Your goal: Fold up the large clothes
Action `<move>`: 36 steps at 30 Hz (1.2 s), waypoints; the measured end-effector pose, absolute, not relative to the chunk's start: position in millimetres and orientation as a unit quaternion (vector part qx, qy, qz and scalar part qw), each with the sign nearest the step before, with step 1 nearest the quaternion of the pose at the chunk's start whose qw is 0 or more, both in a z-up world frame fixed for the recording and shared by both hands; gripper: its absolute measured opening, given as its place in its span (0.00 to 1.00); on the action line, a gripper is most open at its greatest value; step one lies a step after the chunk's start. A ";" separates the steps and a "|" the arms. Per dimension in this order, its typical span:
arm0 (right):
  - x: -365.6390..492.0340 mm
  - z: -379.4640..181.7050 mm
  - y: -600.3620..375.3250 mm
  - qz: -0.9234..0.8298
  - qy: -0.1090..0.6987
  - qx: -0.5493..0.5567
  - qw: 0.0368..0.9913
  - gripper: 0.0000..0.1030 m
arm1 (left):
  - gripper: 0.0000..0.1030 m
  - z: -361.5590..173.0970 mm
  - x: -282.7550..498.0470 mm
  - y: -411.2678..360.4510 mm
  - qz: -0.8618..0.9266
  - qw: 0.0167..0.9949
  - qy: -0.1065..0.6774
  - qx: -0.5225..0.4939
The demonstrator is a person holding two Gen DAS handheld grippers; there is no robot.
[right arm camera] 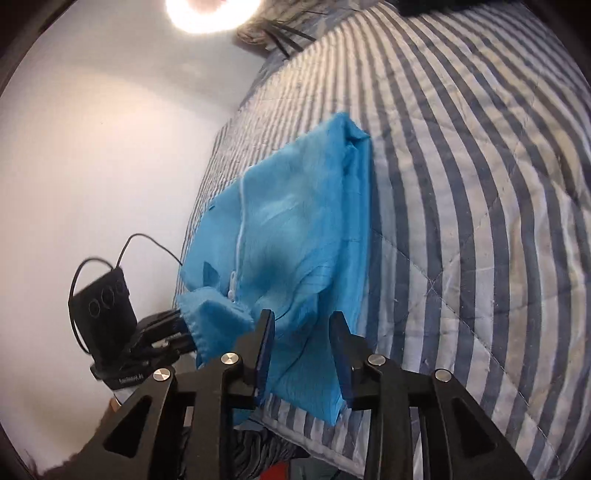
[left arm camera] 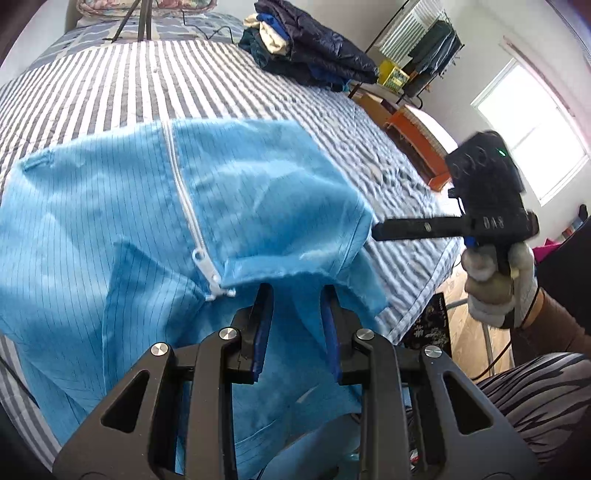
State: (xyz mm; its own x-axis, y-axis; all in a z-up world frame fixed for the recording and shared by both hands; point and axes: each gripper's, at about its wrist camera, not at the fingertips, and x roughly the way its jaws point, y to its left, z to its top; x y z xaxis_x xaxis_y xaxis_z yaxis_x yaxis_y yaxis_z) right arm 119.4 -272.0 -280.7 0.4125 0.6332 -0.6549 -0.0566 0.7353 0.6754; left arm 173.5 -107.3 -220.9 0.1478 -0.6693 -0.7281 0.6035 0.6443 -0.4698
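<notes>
A light blue garment (left arm camera: 129, 221) with a white zipper (left arm camera: 184, 199) lies spread on the striped bed cover (left arm camera: 110, 81), and its near part hangs over the bed's edge. My left gripper (left arm camera: 296, 295) is at the near hem with its jaws apart. The hem drapes over the fingertips and nothing shows pinched between the pads. My right gripper (left arm camera: 376, 230), held by a gloved hand (left arm camera: 495, 288), points at the garment's right edge with its tips at the cloth. In the right wrist view the right gripper (right arm camera: 302, 321) stands open over the blue garment (right arm camera: 295, 221), and the left gripper (right arm camera: 184, 328) reaches into a bunched corner.
A pile of dark folded clothes (left arm camera: 306, 48) sits at the far side of the bed. A tripod (left arm camera: 140, 18) stands behind it. A clothes rack (left arm camera: 424, 44) and an orange bench (left arm camera: 410, 136) stand on the right. A person's striped leg (left arm camera: 535, 398) is near. A white wall (right arm camera: 92, 166) is on the left.
</notes>
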 end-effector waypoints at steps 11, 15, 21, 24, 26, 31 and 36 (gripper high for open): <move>96.5 -259.5 -196.3 0.320 0.483 0.189 0.793 0.39 | 0.24 -210.7 198.4 -135.8 -0.430 0.752 0.499 -0.010; 101.4 -268.9 -160.2 0.334 0.485 0.140 0.796 0.38 | 0.24 -210.3 198.6 -135.9 -0.427 0.752 0.502 0.003; 110.9 -307.8 -155.6 0.356 0.514 0.167 0.762 0.00 | 0.24 -219.5 211.6 -158.0 -0.414 0.756 0.504 0.059; 107.5 -317.1 -167.8 0.347 0.519 0.178 0.761 0.00 | 0.24 -242.2 222.4 -166.9 -0.408 0.737 0.536 0.054; 109.5 -322.9 -174.6 0.332 0.527 0.187 0.760 0.00 | 0.24 -249.3 222.6 -166.4 -0.402 0.737 0.540 0.056; 97.0 -312.7 -177.4 0.324 0.536 0.128 0.769 0.12 | 0.24 -215.5 213.1 -122.8 -0.394 0.769 0.503 0.019; 90.8 -263.7 -192.9 0.315 0.460 0.112 0.823 0.28 | 0.24 -189.8 203.4 -52.8 -0.350 0.808 0.474 -0.016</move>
State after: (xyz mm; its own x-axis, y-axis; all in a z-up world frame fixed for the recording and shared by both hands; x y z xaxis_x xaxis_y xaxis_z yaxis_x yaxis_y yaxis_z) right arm 90.8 -192.9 -263.7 0.3786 0.6213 -0.6861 -0.4149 0.7765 0.4742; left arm 203.4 -52.8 -189.8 0.3047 -0.5811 -0.7546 0.5499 0.7542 -0.3588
